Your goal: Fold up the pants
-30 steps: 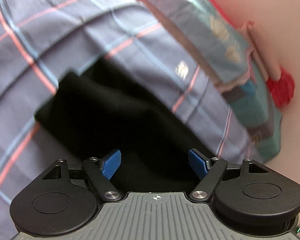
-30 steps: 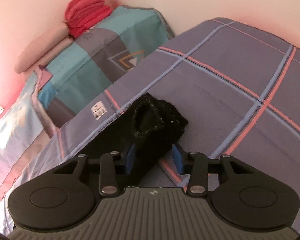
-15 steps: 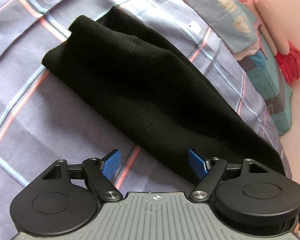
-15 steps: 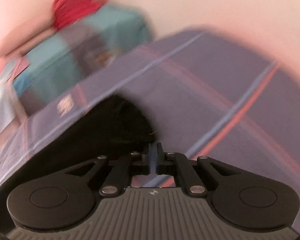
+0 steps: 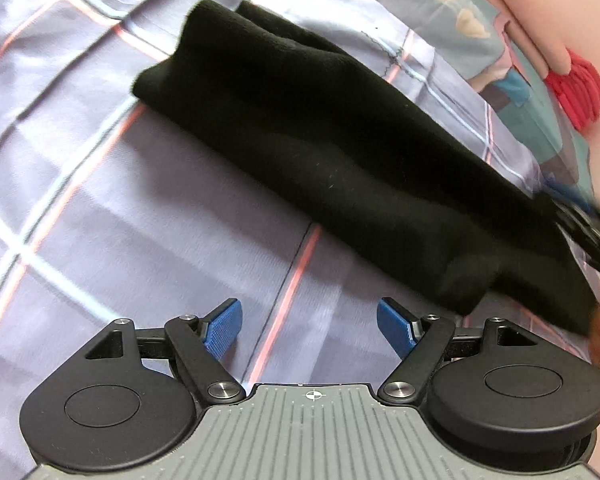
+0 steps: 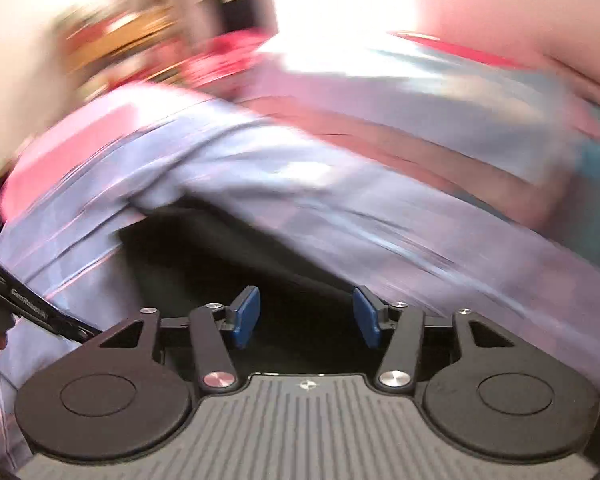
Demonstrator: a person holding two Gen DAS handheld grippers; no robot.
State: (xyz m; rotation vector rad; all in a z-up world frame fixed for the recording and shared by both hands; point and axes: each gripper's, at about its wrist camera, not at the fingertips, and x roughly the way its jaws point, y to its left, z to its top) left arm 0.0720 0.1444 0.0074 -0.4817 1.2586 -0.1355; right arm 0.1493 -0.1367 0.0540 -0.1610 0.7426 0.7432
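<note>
The left gripper point(image 5: 309, 322) hovers with its fingers point(image 5: 223, 326) spread and empty above the plaid bedsheet point(image 5: 140, 208). The black pants point(image 5: 320, 152) lie folded in a long band; a blurred dark shape, perhaps the other gripper, touches their right end.

white "genrobot.ai" lettering on a black bar point(image 6: 32, 298), blurred.

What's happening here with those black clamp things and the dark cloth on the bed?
A person holds a two-finger gripper in each hand and is folding black pants, which lie as a long folded strip on the plaid bedsheet. The left gripper hangs open over bare sheet beside them, holding nothing. The right gripper is opening above the dark fabric; its view is too blurred to say more.
</note>
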